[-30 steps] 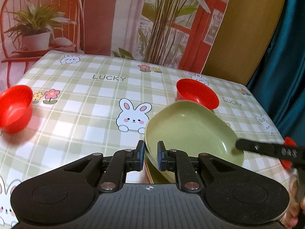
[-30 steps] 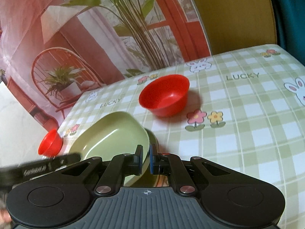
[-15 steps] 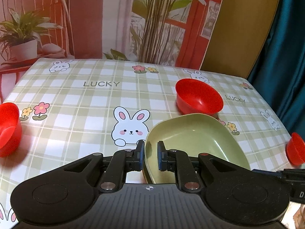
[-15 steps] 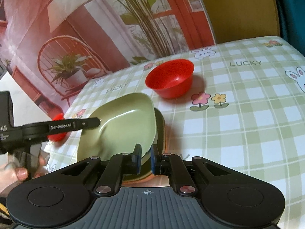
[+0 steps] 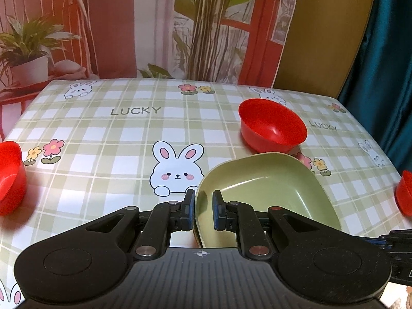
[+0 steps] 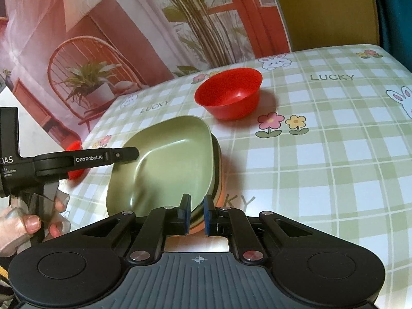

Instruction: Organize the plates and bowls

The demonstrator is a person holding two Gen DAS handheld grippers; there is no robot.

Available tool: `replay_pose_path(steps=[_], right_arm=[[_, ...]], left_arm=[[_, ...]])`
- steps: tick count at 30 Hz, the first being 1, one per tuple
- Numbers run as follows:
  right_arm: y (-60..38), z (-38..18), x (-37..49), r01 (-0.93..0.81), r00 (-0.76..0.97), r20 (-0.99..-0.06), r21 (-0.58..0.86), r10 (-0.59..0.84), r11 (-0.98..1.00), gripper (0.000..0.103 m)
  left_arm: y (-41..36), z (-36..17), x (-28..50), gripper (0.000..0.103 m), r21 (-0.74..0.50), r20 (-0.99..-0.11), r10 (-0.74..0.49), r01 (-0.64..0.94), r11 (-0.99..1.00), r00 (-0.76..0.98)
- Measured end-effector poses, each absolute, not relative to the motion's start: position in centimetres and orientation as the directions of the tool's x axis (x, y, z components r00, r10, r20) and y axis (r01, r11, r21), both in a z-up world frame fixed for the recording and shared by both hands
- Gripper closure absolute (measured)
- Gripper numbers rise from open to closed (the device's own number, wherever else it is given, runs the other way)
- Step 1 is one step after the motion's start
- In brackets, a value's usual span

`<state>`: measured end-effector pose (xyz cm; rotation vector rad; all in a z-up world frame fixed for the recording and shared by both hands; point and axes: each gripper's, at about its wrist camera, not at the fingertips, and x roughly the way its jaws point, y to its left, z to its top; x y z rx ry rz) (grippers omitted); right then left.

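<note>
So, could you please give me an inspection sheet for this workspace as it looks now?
Surface: checked bunny tablecloth, flat.
Job's things: green plate on top of a plate stack; far red bowl, left red bowl and right red bowl stand apart, unstacked.
Clutter: nothing seen.
Grippers: left gripper and right gripper each closed on the green plate's rim, on opposite sides.
Cables: nothing seen.
Surroundings: printed plant backdrop, teal curtain.

Home dining table (image 5: 134,128), bunny-print tablecloth (image 6: 334,154).
</note>
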<state>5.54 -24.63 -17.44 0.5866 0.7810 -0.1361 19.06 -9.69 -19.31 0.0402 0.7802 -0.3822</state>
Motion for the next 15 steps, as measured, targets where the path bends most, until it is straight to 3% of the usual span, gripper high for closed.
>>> replay_pose_path(steps=[15], right_arm=[[-24.41,-17.54,5.93,0.329,0.687,-0.722,0.411,0.083,0.85,0.092]], left_arm=[[-9.75,-19.86,19.07,0.088,-0.097,-0.698,-0.311,0.346,0.933,0.645]])
